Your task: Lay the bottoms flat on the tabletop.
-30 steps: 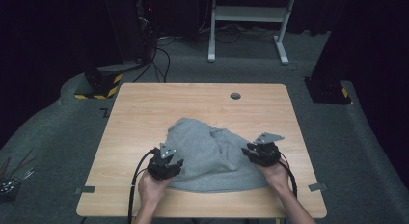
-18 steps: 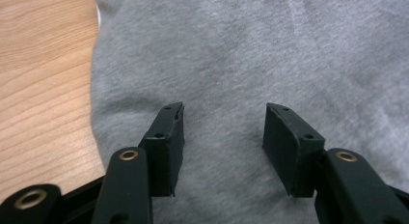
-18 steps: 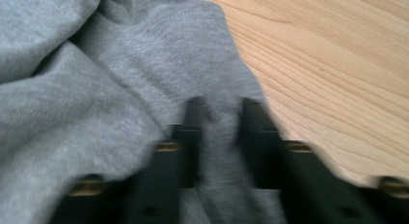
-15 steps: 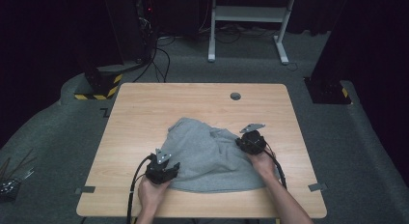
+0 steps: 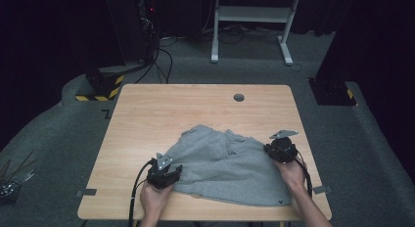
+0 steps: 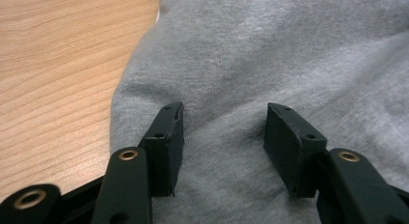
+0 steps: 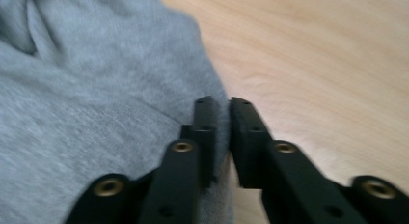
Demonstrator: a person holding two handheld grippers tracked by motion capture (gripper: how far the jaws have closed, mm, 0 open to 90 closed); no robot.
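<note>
Right gripper (image 7: 222,137) pinches the grey sweatshirt's (image 5: 222,163) edge, jaws just reopening slightly; left gripper (image 6: 224,132) rests open on the cloth, on the wooden table (image 5: 171,109).

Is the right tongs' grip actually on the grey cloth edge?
Touching. In the right gripper view the right tongs stand almost shut with the edge of the grey cloth pinched between the pads, over the table.
</note>
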